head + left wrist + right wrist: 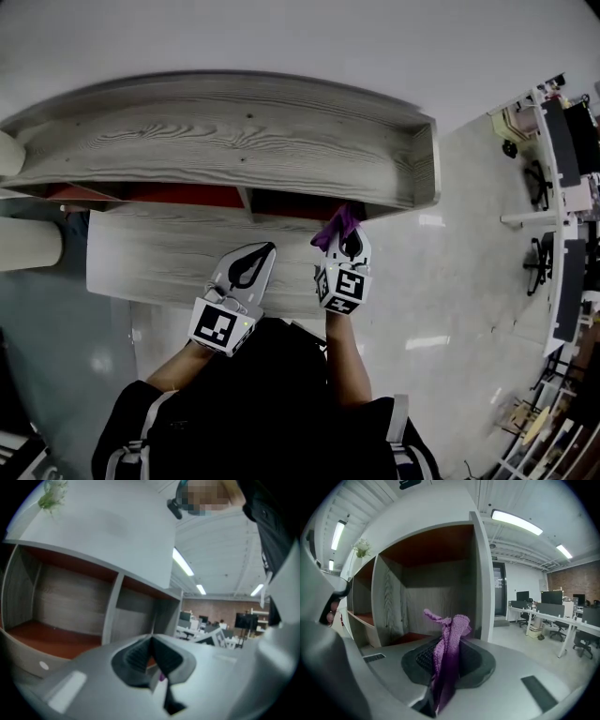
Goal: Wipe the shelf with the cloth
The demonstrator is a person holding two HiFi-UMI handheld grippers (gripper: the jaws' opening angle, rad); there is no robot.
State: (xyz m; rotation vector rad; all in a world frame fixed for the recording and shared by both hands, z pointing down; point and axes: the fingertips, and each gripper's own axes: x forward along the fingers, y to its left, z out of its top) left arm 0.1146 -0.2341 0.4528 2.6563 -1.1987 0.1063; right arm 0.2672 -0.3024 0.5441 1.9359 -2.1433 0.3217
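Observation:
The grey wood-grain shelf unit (234,141) with red-brown inner boards stands in front of me. My right gripper (349,242) is shut on a purple knitted cloth (336,226), held just outside the right-hand compartment. In the right gripper view the cloth (447,653) sticks up from between the jaws, in front of the open compartment (431,602). My left gripper (258,255) hangs shut and empty to the left, over the lower board. The left gripper view shows its jaws closed together before two compartments (70,606).
A white wall runs behind the shelf. To the right lies glossy grey floor (469,244), with desks and office chairs (548,187) further off. A pale cylinder (28,244) stands at the left edge. A small plant (54,496) sits on the shelf top.

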